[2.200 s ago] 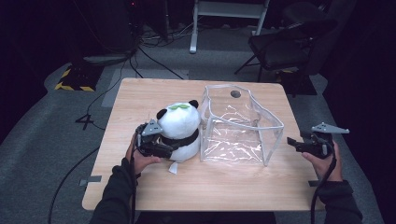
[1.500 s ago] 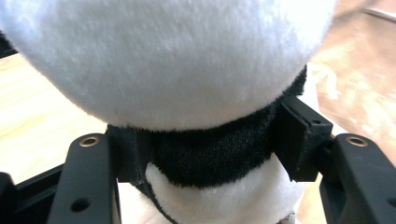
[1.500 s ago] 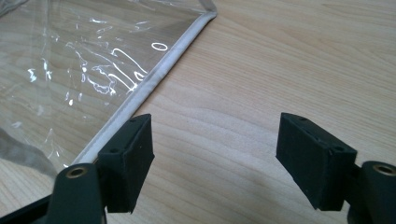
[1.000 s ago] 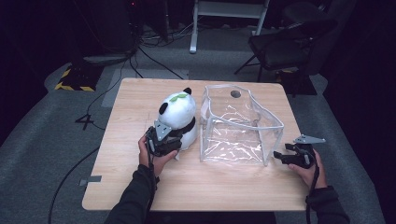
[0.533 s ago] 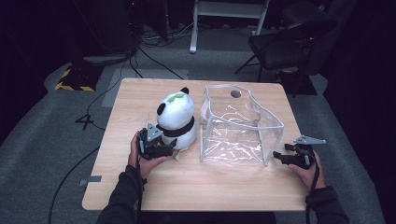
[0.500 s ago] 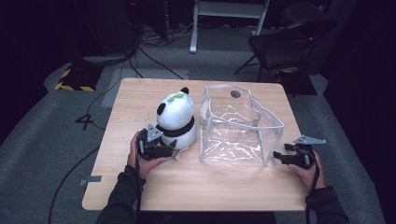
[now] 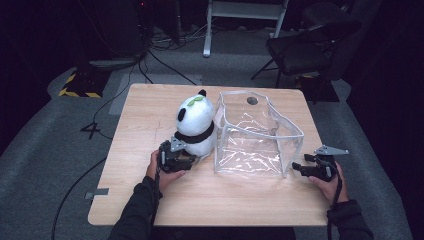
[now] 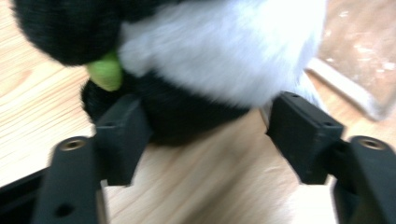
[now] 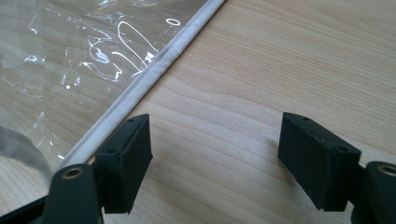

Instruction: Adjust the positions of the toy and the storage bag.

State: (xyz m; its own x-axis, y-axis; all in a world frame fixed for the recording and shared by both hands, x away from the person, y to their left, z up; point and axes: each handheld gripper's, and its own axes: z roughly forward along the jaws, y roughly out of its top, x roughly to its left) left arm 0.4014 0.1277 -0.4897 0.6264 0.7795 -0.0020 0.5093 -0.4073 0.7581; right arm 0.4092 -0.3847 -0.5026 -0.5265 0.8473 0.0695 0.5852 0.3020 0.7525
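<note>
A black-and-white plush panda (image 7: 195,122) with a green leaf on its head sits upright on the wooden table (image 7: 145,115), left of a clear plastic bag (image 7: 257,132) that stands open. My left gripper (image 7: 192,157) is low at the panda's near side. In the left gripper view the jaws (image 8: 205,135) have just been closing and now pinch the panda's dark lower body (image 8: 187,116). My right gripper (image 7: 297,167) rests at the bag's near right corner. Its jaws (image 9: 215,158) are open over bare wood, beside the bag's white seam (image 9: 154,79).
A dark chair (image 7: 310,50) and a white stand (image 7: 245,10) are on the grey floor beyond the table. Cables run across the floor at the left. Bare wood lies between the person's two hands along the near edge.
The panda has gone from tilted toward the bag to upright on the table. My left gripper has sunk to the panda's base. The right hand has stayed put.
</note>
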